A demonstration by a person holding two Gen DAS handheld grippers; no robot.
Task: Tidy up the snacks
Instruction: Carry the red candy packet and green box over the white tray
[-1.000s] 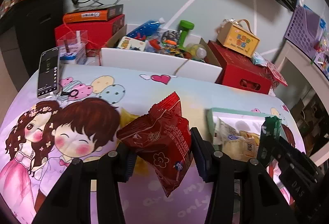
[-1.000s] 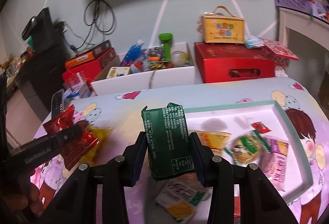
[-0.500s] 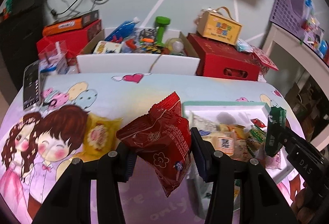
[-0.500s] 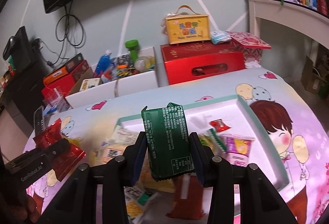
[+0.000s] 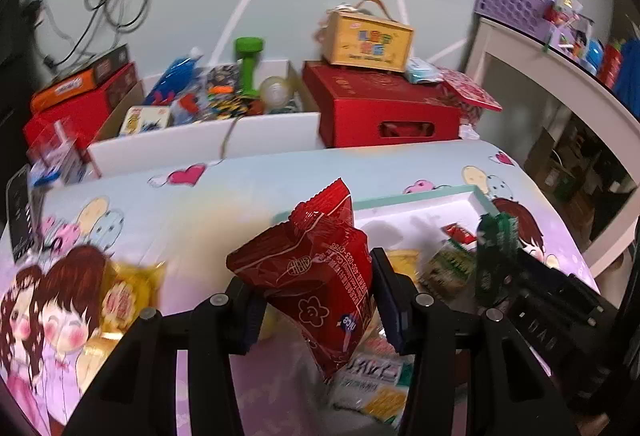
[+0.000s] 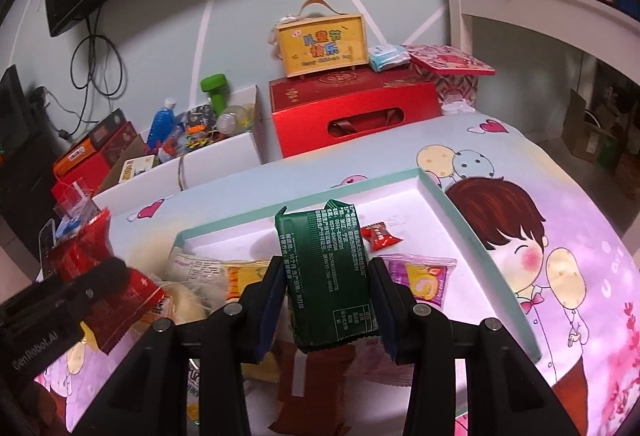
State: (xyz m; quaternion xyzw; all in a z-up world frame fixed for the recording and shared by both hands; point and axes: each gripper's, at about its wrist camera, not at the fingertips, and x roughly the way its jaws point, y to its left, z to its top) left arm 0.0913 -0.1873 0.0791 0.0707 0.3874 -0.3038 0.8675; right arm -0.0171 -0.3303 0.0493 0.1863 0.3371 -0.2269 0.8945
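My left gripper (image 5: pixel 316 300) is shut on a red snack packet (image 5: pixel 316 276) and holds it above the left end of the mint-rimmed white tray (image 5: pixel 420 195). My right gripper (image 6: pixel 326 292) is shut on a dark green snack packet (image 6: pixel 326 272) and holds it over the tray (image 6: pixel 460 220). Several snack packets lie in the tray, among them a small red candy (image 6: pixel 380 236) and a pink-and-yellow packet (image 6: pixel 420 272). The green packet also shows in the left wrist view (image 5: pixel 494 260), and the red packet in the right wrist view (image 6: pixel 100 276). A yellow packet (image 5: pixel 128 296) lies on the cartoon tablecloth to the left.
Behind the table stand a white box of toys (image 5: pixel 208 131), a red box (image 5: pixel 380 111) with a yellow carry case (image 5: pixel 368 39) on it, and red boxes (image 5: pixel 76 103) at left. A phone (image 5: pixel 18 215) lies at the table's left edge. A white desk (image 6: pixel 540 3) is at right.
Both grippers have moved right with their packets. The tray has come under them: the red packet is now over its left end, the green packet over its middle.
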